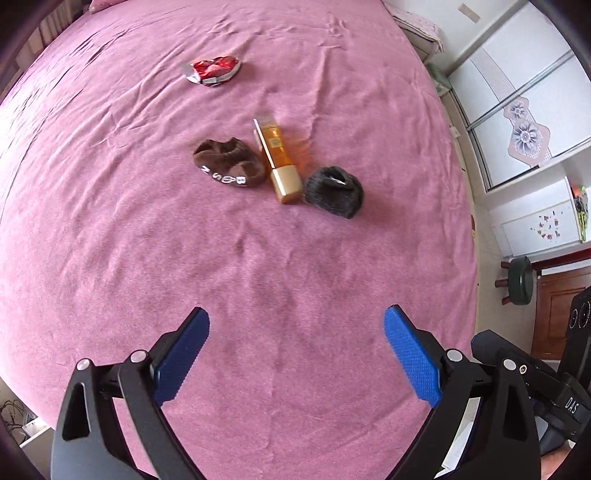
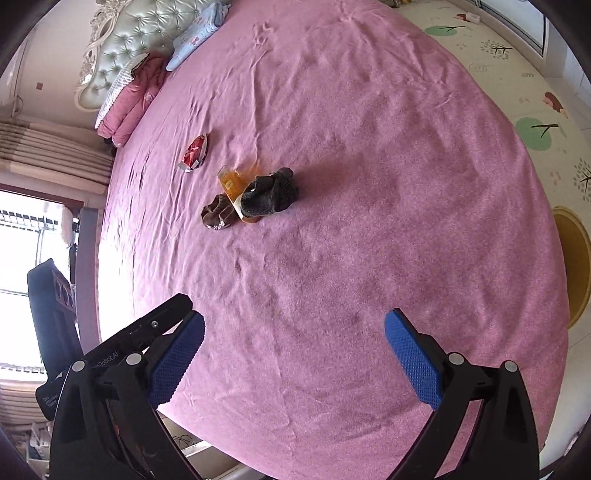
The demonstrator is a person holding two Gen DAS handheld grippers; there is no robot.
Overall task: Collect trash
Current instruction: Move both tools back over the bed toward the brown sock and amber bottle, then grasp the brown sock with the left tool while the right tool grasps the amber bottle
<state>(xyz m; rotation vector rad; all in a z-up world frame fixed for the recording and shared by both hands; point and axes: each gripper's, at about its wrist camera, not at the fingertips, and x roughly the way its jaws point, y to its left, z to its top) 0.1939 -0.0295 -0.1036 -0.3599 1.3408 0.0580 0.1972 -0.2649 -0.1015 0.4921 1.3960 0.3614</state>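
A crumpled red and silver wrapper [image 1: 212, 70] lies on the pink bed [image 1: 110, 206], far from me; it also shows in the right wrist view [image 2: 194, 153]. Nearer lie a brown sock [image 1: 229, 162], an amber bottle with a gold cap [image 1: 277, 162] and a dark grey sock [image 1: 332, 192], close together. In the right wrist view the brown sock [image 2: 218, 214], bottle [image 2: 231, 182] and grey sock [image 2: 269, 194] sit mid-bed. My left gripper [image 1: 295, 332] is open and empty above the near bed. My right gripper [image 2: 293, 332] is open and empty too.
White wardrobe doors [image 1: 517, 122] and a dark green stool [image 1: 521, 280] stand right of the bed. Pillows [image 2: 136, 96] and a tufted headboard [image 2: 147, 33] are at the bed's far left. A patterned floor mat [image 2: 517, 74] lies beyond the bed.
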